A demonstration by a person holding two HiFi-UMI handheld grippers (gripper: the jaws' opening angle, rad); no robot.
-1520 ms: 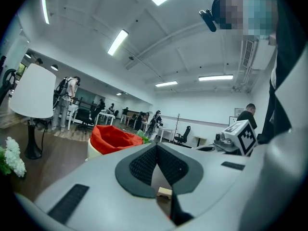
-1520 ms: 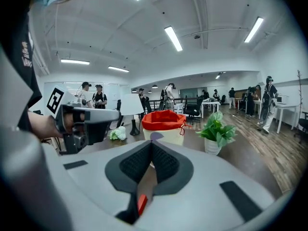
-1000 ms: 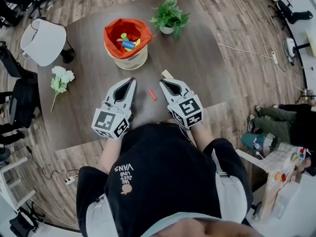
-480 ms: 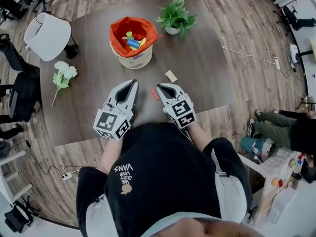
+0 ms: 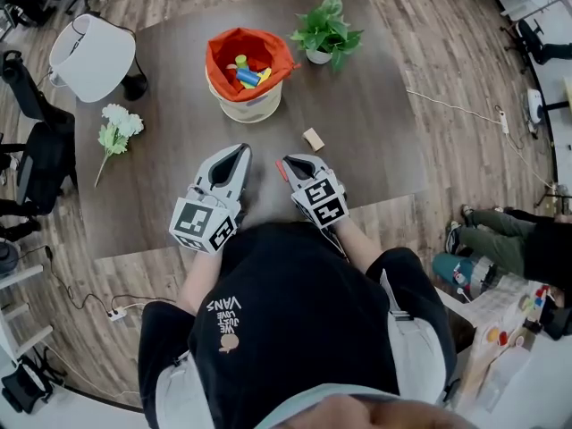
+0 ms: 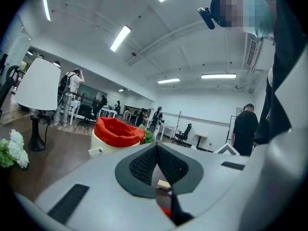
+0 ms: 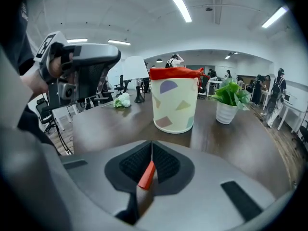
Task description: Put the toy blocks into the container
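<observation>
R hand-held gripper (image 7: 152, 150) by red blk (image 7: 147, 175)

From overhead, the head camera looks steeply down on the red-lined container (image 5: 241, 105). Both gripper cameras sit low over the dark table (image 5: 357, 132), facing that same container from the table's near edge.

- The red block (image 5: 280, 169), at ten o'clock of the right gripper (image 5: 291, 161), shows only a sliver; the rest lies under the pressed-together jaws, and contact cannot be told.
- Through the left gripper's (image 6: 156, 146) gap, the wooden block (image 6: 163, 184) is partly hidden.
- The toy blocks (image 5: 248, 71) in the container (image 5: 241, 111) are too small to tell their shapes.
- The person (image 5: 527, 235) at three o'clock is cut off.
</observation>
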